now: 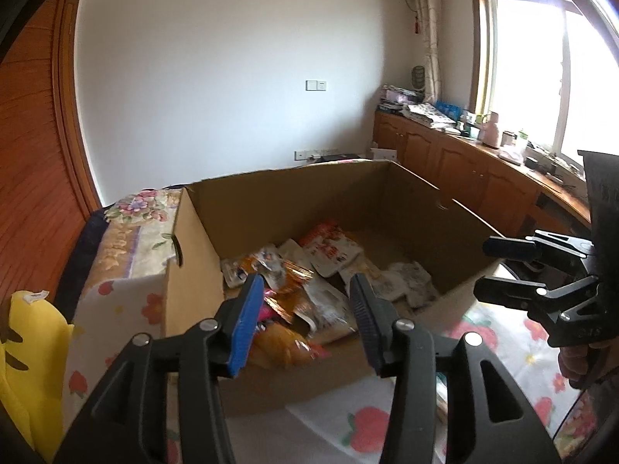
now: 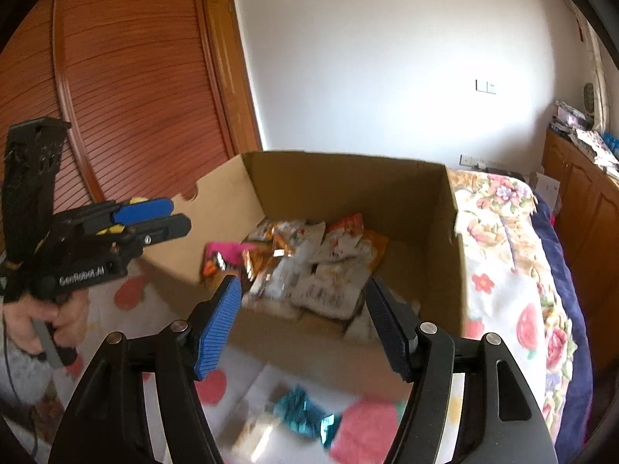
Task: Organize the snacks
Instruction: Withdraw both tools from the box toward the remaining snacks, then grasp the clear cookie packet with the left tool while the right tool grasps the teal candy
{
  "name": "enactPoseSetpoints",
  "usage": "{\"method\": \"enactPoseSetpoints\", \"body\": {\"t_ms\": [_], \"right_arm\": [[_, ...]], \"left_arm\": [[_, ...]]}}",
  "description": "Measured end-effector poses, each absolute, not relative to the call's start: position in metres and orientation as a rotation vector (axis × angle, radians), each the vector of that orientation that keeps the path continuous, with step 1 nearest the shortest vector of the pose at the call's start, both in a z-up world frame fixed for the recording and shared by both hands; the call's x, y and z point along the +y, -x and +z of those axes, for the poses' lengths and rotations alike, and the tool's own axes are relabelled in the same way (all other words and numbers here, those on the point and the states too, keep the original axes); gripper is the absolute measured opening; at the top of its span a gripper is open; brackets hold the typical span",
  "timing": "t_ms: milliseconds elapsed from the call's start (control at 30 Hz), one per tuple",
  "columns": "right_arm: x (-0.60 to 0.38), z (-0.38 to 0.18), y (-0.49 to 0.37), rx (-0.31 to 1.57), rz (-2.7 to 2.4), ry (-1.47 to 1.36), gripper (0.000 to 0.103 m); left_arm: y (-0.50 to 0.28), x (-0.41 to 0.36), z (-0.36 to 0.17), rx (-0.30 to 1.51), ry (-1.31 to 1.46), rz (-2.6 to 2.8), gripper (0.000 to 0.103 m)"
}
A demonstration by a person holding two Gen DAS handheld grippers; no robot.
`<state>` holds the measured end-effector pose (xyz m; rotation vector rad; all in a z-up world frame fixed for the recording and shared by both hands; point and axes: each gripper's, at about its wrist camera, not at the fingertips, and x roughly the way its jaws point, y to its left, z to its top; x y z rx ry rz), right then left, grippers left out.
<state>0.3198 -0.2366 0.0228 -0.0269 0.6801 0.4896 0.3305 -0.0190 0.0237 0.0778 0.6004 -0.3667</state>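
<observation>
The left gripper [image 1: 305, 309] hung over the near wall of the cardboard box [image 1: 294, 189], its jaws parted a moderate way with nothing between the pads; no packet touched them. The right gripper [image 2: 305, 324] stood beside it at the same wall, jaws somewhat wider and likewise empty. Most snack packets [image 1: 329, 255] already lay heaped on the box floor, ahead of and below both claws. What the next move likely turned on lay the other way: a teal-wrapped snack [image 2: 305, 417] rested outside the box on the strawberry-print cloth [image 2: 371, 429], just under the right gripper and nearer to it than to the left. Blur hid its long axis.
</observation>
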Motion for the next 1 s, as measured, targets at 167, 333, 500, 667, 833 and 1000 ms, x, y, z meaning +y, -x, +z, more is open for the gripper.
{"method": "enactPoseSetpoints", "body": {"t_ms": [167, 333, 500, 667, 833, 1000], "right_arm": [[-0.244, 0.031, -0.286, 0.651, 0.481, 0.073, 0.067], [-0.241, 0.030, -0.272, 0.671, 0.494, 0.104, 0.067], [-0.239, 0.016, -0.264, 0.706, 0.502, 0.121, 0.067], [-0.236, -0.004, -0.264, 0.755, 0.512, 0.124, 0.066], [-0.233, -0.033, -0.280, 0.835, 0.535, 0.113, 0.062], [-0.227, -0.051, -0.299, 0.892, 0.548, 0.121, 0.056]], "left_arm": [[-0.303, -0.028, 0.026, 0.592, -0.085, -0.393, 0.047], [-0.277, -0.035, 0.024, 0.594, -0.089, -0.422, 0.047], [-0.259, -0.038, 0.015, 0.606, -0.099, -0.425, 0.047], [-0.251, -0.038, -0.002, 0.638, -0.089, -0.423, 0.047], [-0.250, -0.039, -0.027, 0.697, -0.066, -0.413, 0.047], [-0.248, -0.043, -0.038, 0.723, -0.068, -0.406, 0.047]]}}
